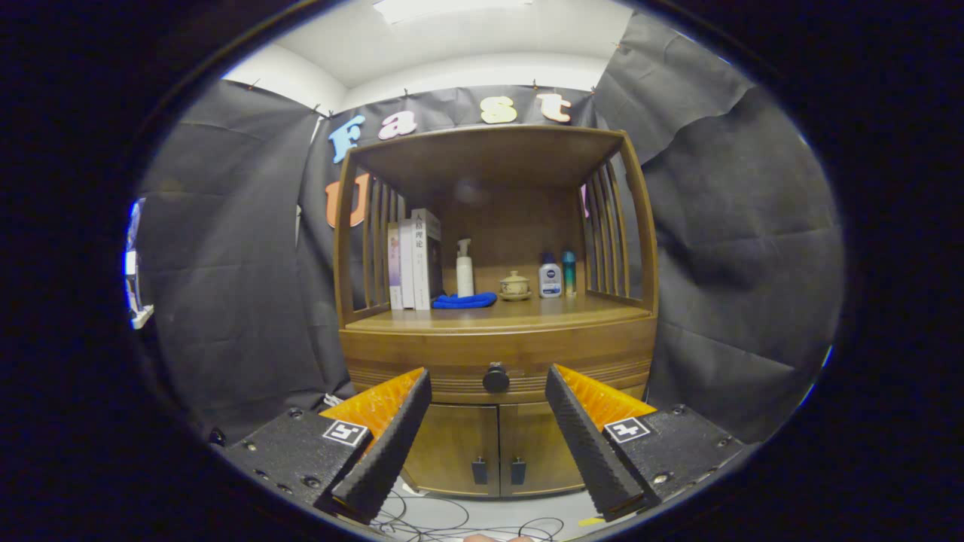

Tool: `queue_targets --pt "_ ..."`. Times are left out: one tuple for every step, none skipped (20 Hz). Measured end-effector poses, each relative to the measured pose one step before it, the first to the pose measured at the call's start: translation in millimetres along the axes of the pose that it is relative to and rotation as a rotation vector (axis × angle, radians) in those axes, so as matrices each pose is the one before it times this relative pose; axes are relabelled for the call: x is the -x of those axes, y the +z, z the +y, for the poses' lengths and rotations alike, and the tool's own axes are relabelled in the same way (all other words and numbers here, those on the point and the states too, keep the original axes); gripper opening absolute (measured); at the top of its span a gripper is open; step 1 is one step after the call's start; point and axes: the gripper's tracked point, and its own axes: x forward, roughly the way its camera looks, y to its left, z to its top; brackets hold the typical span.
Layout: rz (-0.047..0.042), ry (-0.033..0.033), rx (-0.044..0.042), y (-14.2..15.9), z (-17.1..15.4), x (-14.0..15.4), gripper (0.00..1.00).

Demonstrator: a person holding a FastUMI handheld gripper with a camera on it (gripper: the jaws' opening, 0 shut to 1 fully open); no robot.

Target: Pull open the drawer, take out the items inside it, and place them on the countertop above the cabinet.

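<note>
Hand-held gripper (488,376): released, fingers spread apart, grasping nothing.
Drawer (497,361): closed, beneath the worktop (497,315); its knob (495,377) lies between and beyond the fingertips.
Worktop items: books (413,260), blue cloth (464,300).

Drawer (452,357) is sitting shut, so you're seeing nothing of its contents. Tool (488,391) fingers are spread wide, well short of the knob (495,377), and they're covering the drawer front's lower corners and the outer parts of the cabinet doors (497,444). Books (413,260) on the counter (497,315) are hiding the slats behind them. Label on the small bottle (550,280) is too small to make out. Cables (452,523) on the floor are running out of view below the fingers.
</note>
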Motion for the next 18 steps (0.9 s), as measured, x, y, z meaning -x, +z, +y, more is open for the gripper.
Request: queue_targets --pt "0.00344 0.00031 -0.00534 -1.84 0.07 -10.10 0.99" --pt "0.00345 -0.00321 -0.00014 -0.58 -0.44 -9.43 0.99" --pt "0.00342 -0.00451 0.00287 -1.55 0.03 -11.01 0.99" --pt "0.00048 -0.00141 0.00577 -0.45 0.23 -8.30 0.99" --pt "0.00340 -0.00701 0.00654 -2.18 -0.87 -11.06 0.99" --pt "0.00690 -0.00275 0.00394 -2.01 -0.18 -9.42 0.99" --pt "0.00661 -0.00525 0.00015 -2.63 -1.82 -10.86 0.99" --pt "0.01092 -0.00048 -0.00107 -2.96 -0.80 -9.94 0.99" --pt "0.00944 -0.00275 0.00124 -4.09 1.20 -11.45 0.99" --pt "0.00991 -0.00380 0.00340 -3.02 -0.46 -10.32 0.99" --pt "0.00946 -0.00419 0.00558 -3.86 -1.18 -7.45 0.99" --pt "0.00822 -0.00023 0.00849 -2.92 1.34 -8.25 0.99" --pt "0.00770 -0.00106 0.01022 -3.94 0.06 -7.19 0.99" --pt "0.01109 0.00059 0.01058 -3.84 0.01 -8.44 0.99" --pt "0.01062 -0.00435 0.00854 -5.37 -1.23 -7.85 0.99" --pt "0.00967 -0.00405 0.00845 -3.86 -1.43 -8.01 0.99" --pt "0.00848 -0.00735 0.00583 -3.76 -2.37 -8.41 0.99" --pt "0.00786 -0.00375 0.00503 -4.12 -0.32 -7.90 0.98"
